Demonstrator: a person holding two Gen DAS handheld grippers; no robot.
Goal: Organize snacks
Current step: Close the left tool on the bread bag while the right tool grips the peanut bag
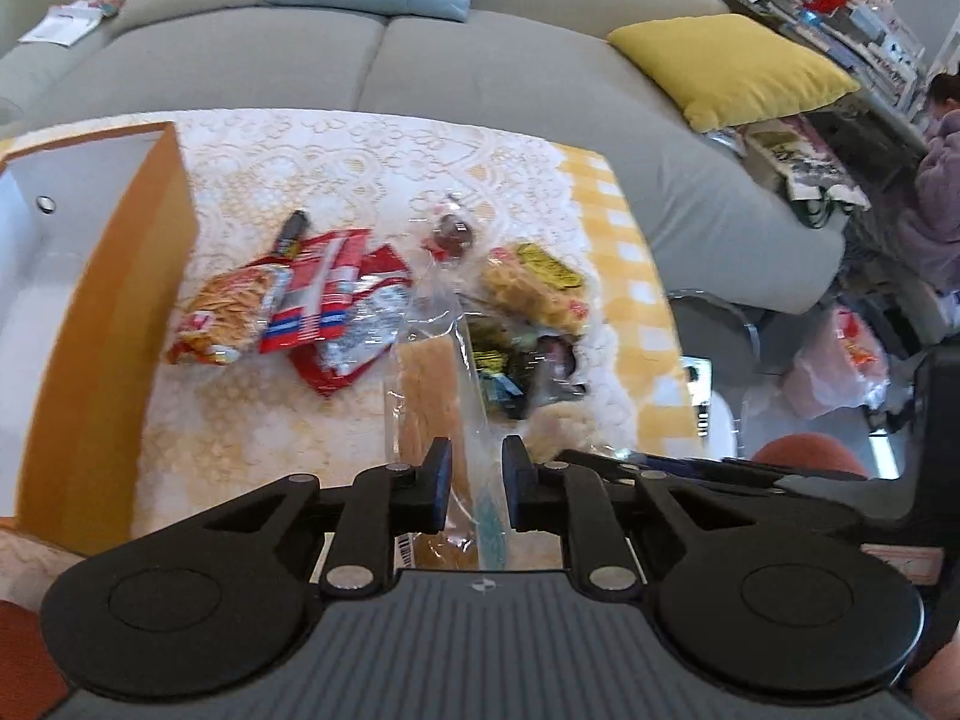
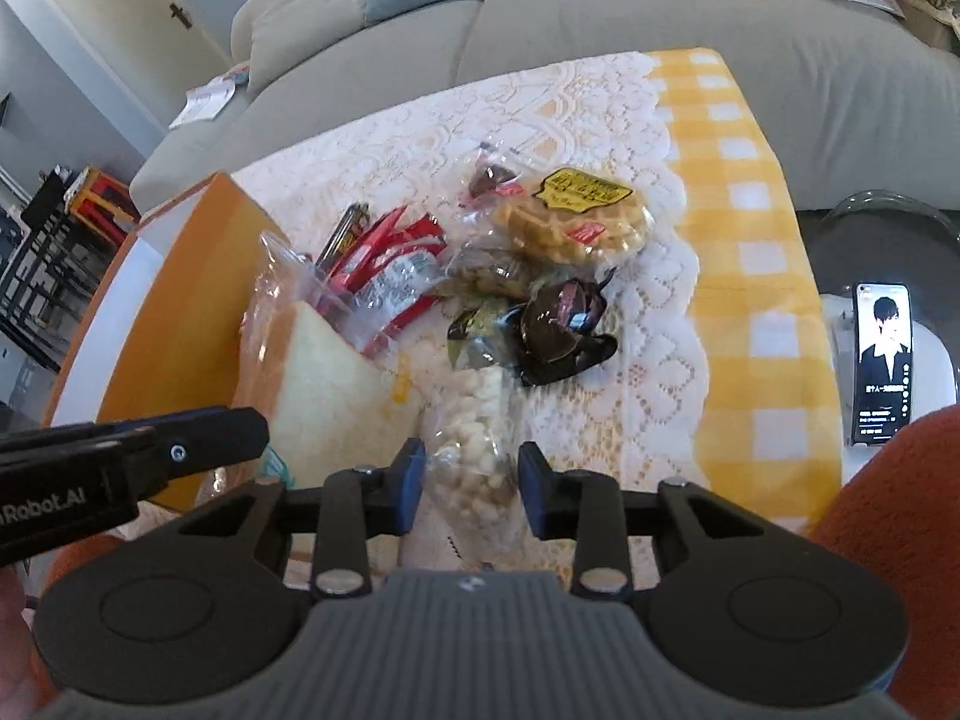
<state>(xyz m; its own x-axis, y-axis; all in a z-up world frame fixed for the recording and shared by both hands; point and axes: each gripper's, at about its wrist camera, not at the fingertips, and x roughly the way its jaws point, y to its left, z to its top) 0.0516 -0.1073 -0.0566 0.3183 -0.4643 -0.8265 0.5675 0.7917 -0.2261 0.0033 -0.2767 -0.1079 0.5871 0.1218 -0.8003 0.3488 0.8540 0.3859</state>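
My left gripper (image 1: 477, 480) is shut on a clear bag of sliced bread (image 1: 429, 384), which stands tilted up off the table; the right wrist view shows the same bread bag (image 2: 324, 384) beside the orange box (image 2: 180, 312). My right gripper (image 2: 471, 480) is shut on a clear bag of white puffed snack (image 2: 474, 420) lying on the lace cloth. Ahead lie red packets (image 1: 324, 300), a chips bag (image 1: 228, 312), a waffle pack (image 2: 576, 222) and dark wrapped sweets (image 2: 558, 330). The orange box (image 1: 120, 300), white inside, stands at the left.
The table's lace cloth (image 2: 648, 324) over yellow check ends at the right edge. A grey sofa (image 1: 480, 60) with a yellow cushion (image 1: 732, 66) runs behind. A phone (image 2: 882, 360) stands right of the table. A person (image 1: 942, 180) sits far right.
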